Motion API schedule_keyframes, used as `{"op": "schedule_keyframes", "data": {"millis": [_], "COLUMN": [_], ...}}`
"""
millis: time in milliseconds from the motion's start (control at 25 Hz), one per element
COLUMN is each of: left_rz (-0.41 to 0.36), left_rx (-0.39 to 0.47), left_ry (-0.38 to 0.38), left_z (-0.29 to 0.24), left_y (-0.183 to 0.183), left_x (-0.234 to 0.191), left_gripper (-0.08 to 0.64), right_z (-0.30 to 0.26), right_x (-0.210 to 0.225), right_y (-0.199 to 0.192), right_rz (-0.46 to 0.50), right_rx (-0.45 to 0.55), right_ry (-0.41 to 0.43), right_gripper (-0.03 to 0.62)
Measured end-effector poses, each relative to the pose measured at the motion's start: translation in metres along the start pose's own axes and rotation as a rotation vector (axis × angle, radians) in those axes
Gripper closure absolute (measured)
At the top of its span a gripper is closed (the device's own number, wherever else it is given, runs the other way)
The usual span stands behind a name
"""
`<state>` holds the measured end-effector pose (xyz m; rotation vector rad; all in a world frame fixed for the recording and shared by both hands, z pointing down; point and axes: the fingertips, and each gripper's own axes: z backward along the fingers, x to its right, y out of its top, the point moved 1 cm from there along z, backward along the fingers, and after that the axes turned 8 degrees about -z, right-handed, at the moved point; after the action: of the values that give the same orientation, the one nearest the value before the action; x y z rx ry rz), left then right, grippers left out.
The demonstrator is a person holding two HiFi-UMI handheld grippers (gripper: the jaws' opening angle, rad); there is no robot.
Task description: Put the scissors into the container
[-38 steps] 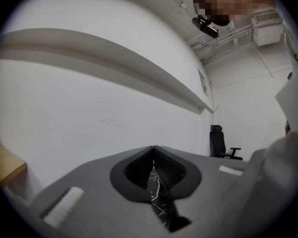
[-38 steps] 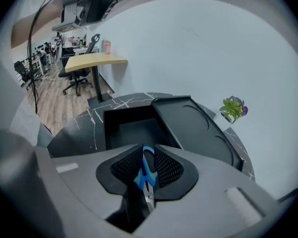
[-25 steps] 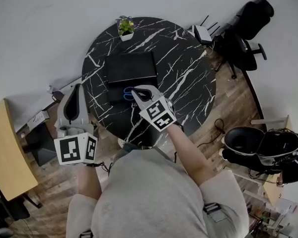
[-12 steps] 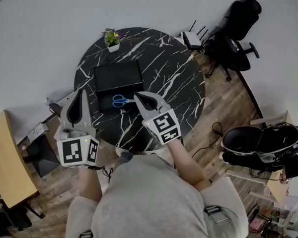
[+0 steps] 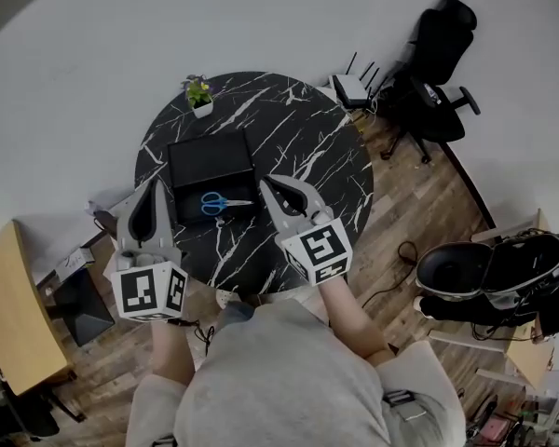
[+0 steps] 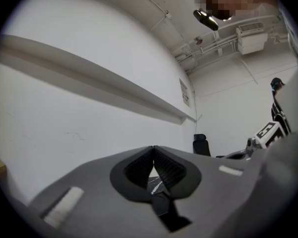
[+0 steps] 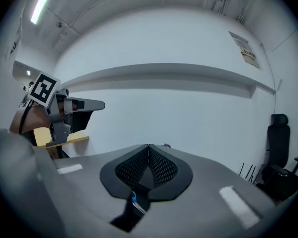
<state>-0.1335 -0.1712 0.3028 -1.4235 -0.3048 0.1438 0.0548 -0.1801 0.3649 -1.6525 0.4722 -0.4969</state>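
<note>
On a round black marble table (image 5: 303,147), one pair of blue-handled scissors (image 5: 214,203) lies, apparently within one black container (image 5: 210,159), as the left gripper (image 5: 155,184) and right gripper (image 5: 267,182) hover pinched closed, both empty, a wall notice (image 7: 248,55) unreadable.

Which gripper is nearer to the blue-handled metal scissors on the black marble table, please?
Right. The right gripper sits just off the blade tips of the blue-handled scissors; the left gripper is farther away, beyond the handles.

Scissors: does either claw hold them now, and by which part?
Nothing is held. The left claw and the right claw are shut and empty; the scissors lie untouched at the black container.
</note>
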Motion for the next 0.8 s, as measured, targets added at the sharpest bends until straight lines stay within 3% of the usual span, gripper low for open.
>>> {"op": "schedule_keyframes", "data": {"millis": [800], "left_rz": [-0.018], "left_rx": [0.069], "left_ry": [0.031], "left_z": [0.026], "left_y": [0.032], "left_x": [0.046], "left_gripper": [0.5], "right_z": [0.075], "right_x": [0.018], "right_y": [0.057], "right_rz": [0.023], "right_rx": [0.2], "right_ry": [-0.032], "right_gripper": [0.588]}}
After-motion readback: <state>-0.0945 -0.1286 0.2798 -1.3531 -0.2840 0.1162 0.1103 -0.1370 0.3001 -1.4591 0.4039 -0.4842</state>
